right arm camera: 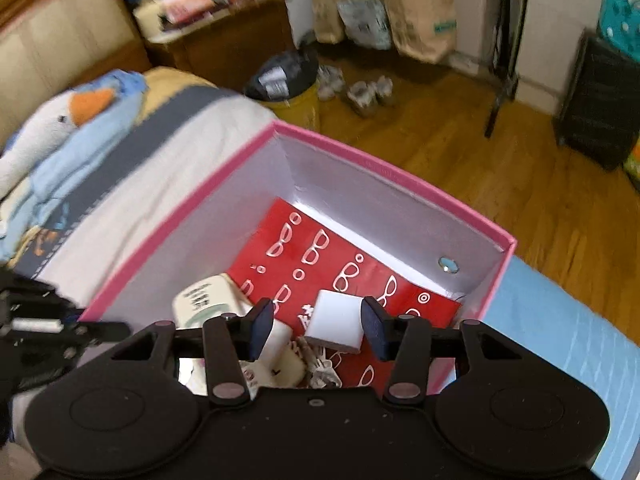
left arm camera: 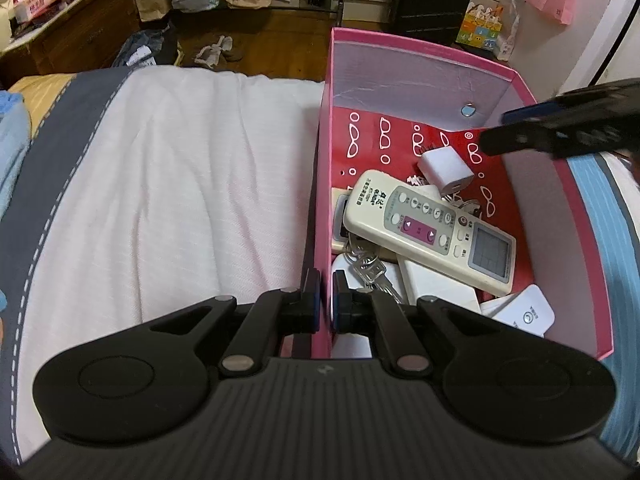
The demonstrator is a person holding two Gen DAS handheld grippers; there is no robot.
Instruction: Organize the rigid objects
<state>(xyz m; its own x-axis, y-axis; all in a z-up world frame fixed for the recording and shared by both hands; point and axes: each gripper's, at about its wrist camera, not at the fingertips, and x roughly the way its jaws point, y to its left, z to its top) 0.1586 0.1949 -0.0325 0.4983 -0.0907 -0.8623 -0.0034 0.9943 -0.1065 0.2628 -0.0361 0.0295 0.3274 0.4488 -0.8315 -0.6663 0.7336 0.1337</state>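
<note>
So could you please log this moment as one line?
left gripper: shut on pink box wall | right gripper: open above white cube charger

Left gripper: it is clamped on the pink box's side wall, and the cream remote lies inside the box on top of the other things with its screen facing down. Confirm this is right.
One detail is wrong: the cream remote lies face up, its screen and buttons showing, as the left wrist view makes plain. The rest stands: the left gripper is clamped on the pink box's side wall, and the remote rests on top of the other things inside.
</note>
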